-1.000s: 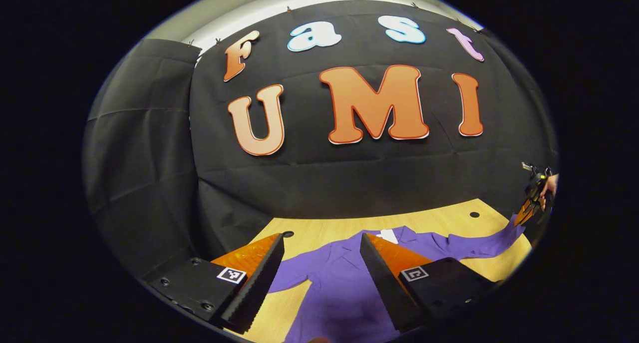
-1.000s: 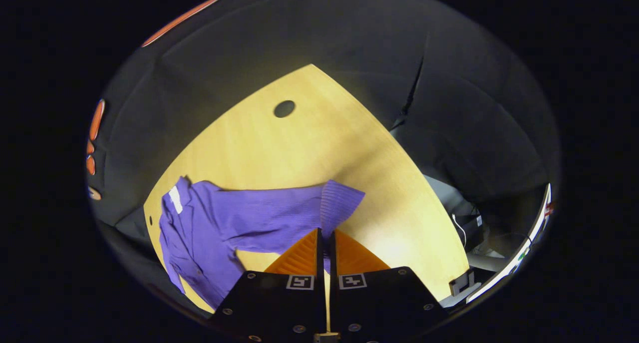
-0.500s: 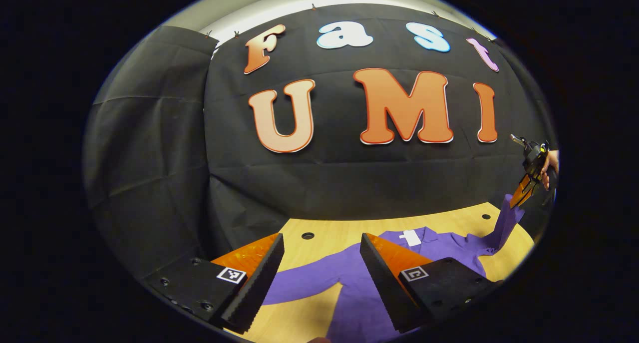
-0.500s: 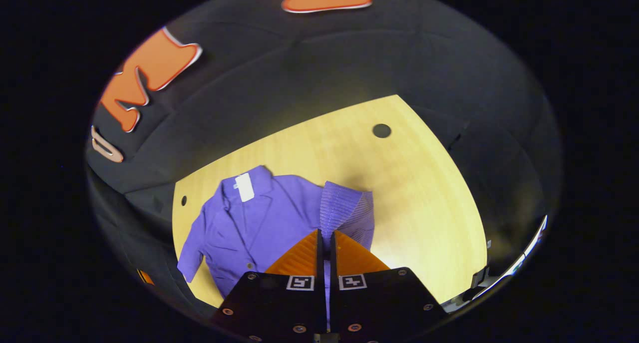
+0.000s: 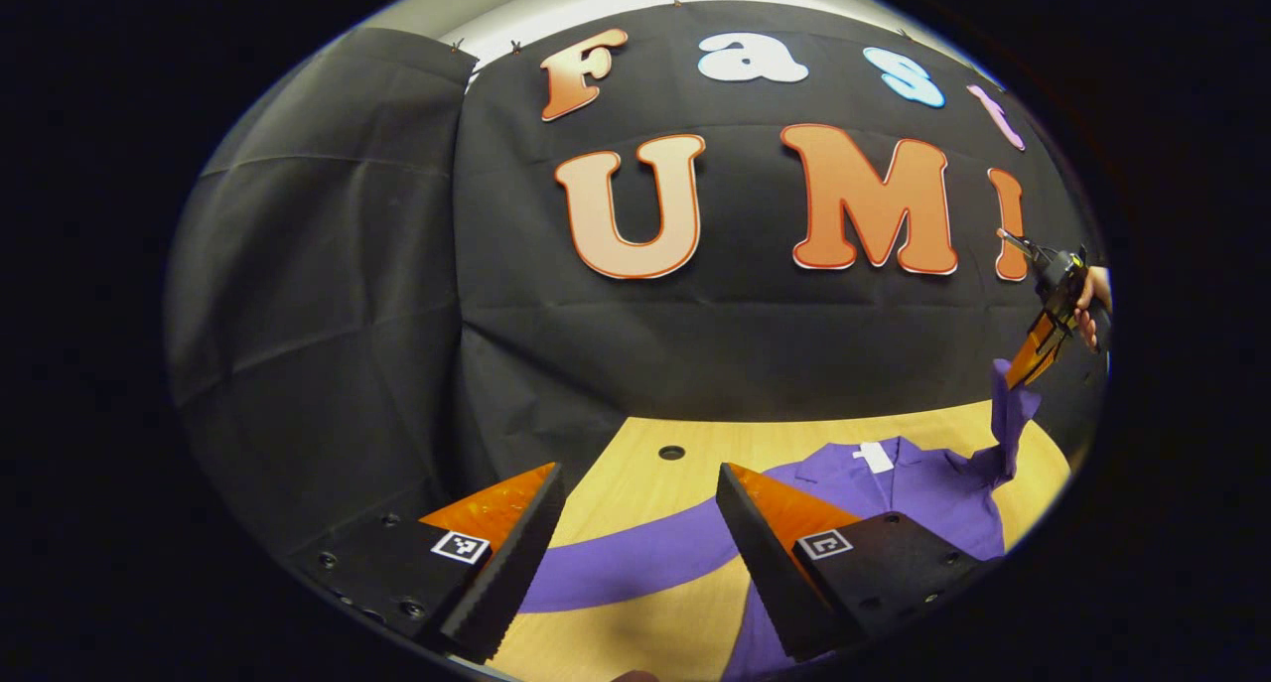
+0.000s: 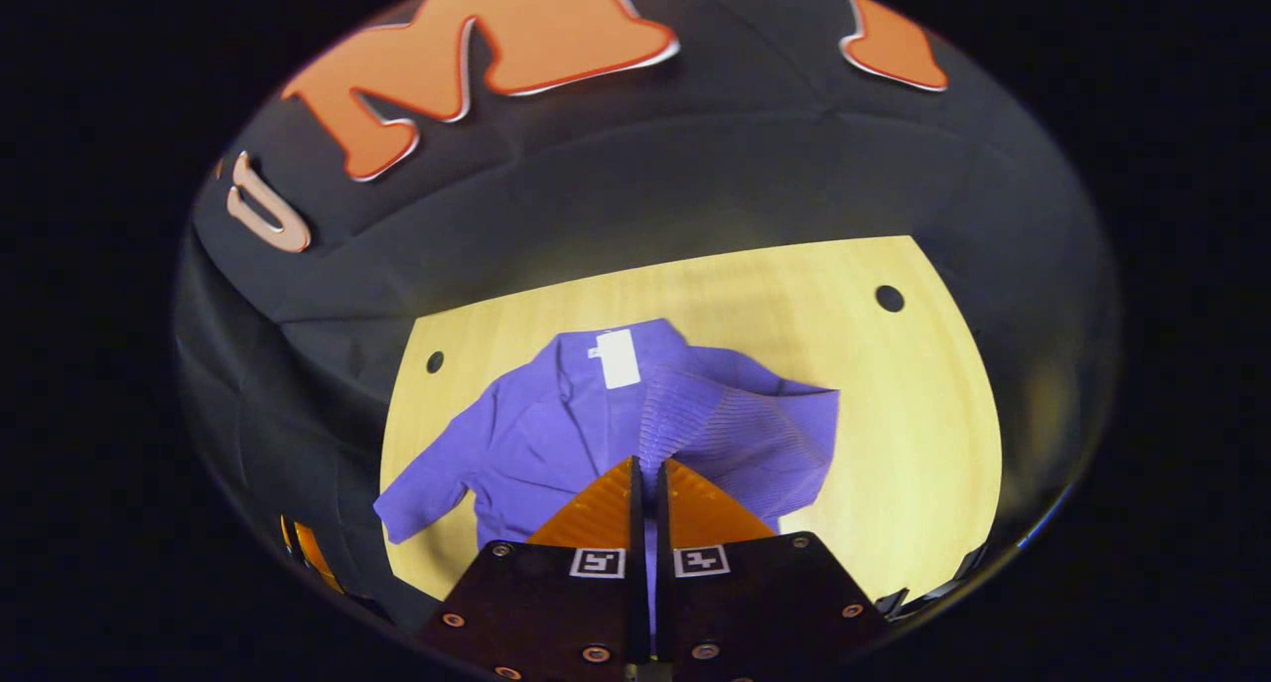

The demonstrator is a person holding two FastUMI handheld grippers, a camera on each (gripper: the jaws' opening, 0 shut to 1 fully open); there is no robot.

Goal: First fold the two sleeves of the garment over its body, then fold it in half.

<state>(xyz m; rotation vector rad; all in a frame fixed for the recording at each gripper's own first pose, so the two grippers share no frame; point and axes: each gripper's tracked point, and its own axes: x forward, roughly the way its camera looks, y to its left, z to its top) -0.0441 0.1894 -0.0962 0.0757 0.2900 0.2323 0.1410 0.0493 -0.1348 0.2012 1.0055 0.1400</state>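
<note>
A purple buttoned garment (image 6: 556, 434) with a white neck label lies flat on the wooden table (image 6: 914, 414). My right gripper (image 6: 647, 464) is shut on the cuff of one sleeve (image 6: 725, 414) and holds it up over the garment's body. In the left gripper view that right gripper (image 5: 1023, 369) hangs high at the far right, a hand on it, with the sleeve (image 5: 1008, 419) dangling below. My left gripper (image 5: 635, 513) stands open above the table, and the other sleeve (image 5: 635, 558) lies flat beneath its fingers, untouched.
Black cloth walls close in the table at the back and left. Small round holes (image 6: 889, 298) sit near the table's far corners. Bare wood lies to the right of the garment in the right gripper view.
The right gripper has lifted the sleeve cuff and carried it in over the garment's body. The left gripper has shifted left, from over the body to over the other sleeve, still open.
</note>
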